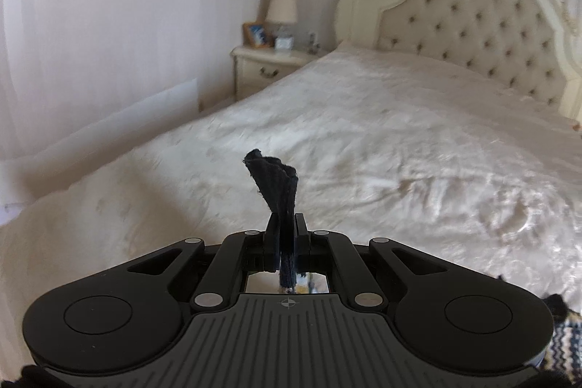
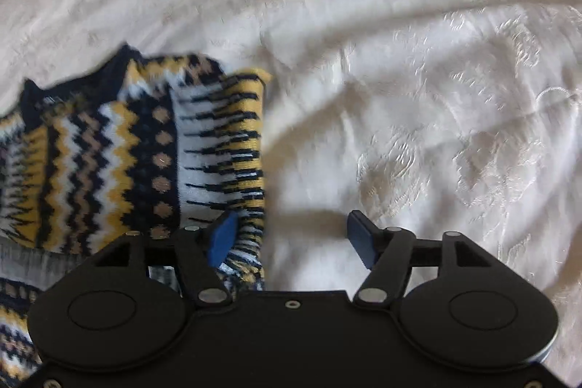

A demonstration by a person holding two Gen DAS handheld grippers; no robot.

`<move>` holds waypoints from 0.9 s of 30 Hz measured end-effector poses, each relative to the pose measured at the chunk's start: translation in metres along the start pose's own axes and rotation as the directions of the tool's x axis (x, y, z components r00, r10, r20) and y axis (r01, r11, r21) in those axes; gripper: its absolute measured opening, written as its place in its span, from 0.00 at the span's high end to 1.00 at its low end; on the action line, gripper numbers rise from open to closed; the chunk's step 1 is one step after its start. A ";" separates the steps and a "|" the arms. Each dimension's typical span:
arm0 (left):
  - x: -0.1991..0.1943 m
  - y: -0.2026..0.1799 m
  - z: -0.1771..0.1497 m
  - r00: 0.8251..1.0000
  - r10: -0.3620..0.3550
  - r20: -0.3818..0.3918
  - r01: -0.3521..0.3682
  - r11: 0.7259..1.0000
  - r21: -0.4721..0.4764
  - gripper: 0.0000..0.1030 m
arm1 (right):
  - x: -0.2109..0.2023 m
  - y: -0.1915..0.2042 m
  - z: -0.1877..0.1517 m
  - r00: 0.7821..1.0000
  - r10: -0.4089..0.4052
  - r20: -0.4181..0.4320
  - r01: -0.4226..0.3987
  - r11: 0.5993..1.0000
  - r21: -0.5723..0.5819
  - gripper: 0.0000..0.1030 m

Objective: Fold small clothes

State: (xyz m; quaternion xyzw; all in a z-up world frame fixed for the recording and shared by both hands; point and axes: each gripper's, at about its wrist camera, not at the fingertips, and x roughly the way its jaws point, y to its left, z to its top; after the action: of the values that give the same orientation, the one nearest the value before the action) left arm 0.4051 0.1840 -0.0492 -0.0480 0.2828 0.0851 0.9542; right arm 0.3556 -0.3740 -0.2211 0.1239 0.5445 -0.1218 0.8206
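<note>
Your left gripper (image 1: 285, 231) was closed tight on a dark navy knitted edge (image 1: 277, 184) of the garment. This pinched piece stood up between the two fingers and fanned out a little above them, and a short end of it also hung down behind the fingers. You held this gripper above the white bedspread (image 1: 382, 133), not touching it, and it looked toward the far end of the bed. There the cream tufted headboard (image 1: 473, 24) stood at the far right. A cream nightstand (image 1: 269, 64) stood at the far left beside the bed, with a lamp (image 1: 280, 6) and a small picture frame (image 1: 256, 34) on it. At the near right corner of this view, a small part of the patterned knit showed.

Your right gripper (image 2: 291, 239) had its tongs wide apart, with nothing between them. Its blue pads (image 2: 222, 237) were just above the embroidered bedspread (image 2: 418, 97). The knitted sweater (image 2: 145, 151), with zigzag bands in navy, yellow, white and tan, was at the left of this view. It lay partly on the bedspread, and its right edge reached to the left pad. I cannot tell if the pad touched the knit, because the picture was blurred there. The right pad was over bare bedspread.
</note>
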 end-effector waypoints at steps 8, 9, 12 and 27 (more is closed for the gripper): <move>-0.057 -0.072 0.033 0.967 -0.178 0.184 0.168 0.983 0.070 0.94 | -0.044 0.005 -0.017 0.990 0.100 0.098 -0.100 0.995 -0.003 0.32; -0.063 -0.083 0.036 0.957 -0.207 0.203 0.196 0.978 0.075 0.94 | -0.048 0.005 -0.022 0.988 0.117 0.102 -0.117 0.993 -0.006 0.32; -0.081 -0.126 0.043 0.924 -0.295 0.242 0.275 0.955 0.111 0.94 | -0.062 0.008 -0.040 0.981 0.161 0.108 -0.161 0.987 -0.009 0.32; -0.066 -0.356 -0.082 0.825 -0.563 -0.057 0.557 0.791 0.253 0.94 | -0.095 -0.053 -0.102 0.972 0.222 0.082 -0.223 0.975 0.001 0.32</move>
State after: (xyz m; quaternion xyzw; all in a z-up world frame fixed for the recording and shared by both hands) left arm 0.3749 -0.1851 -0.0661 -0.0041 0.2543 -0.2381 0.9373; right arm 0.2142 -0.3836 -0.1752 0.1830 0.4925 -0.0369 0.8500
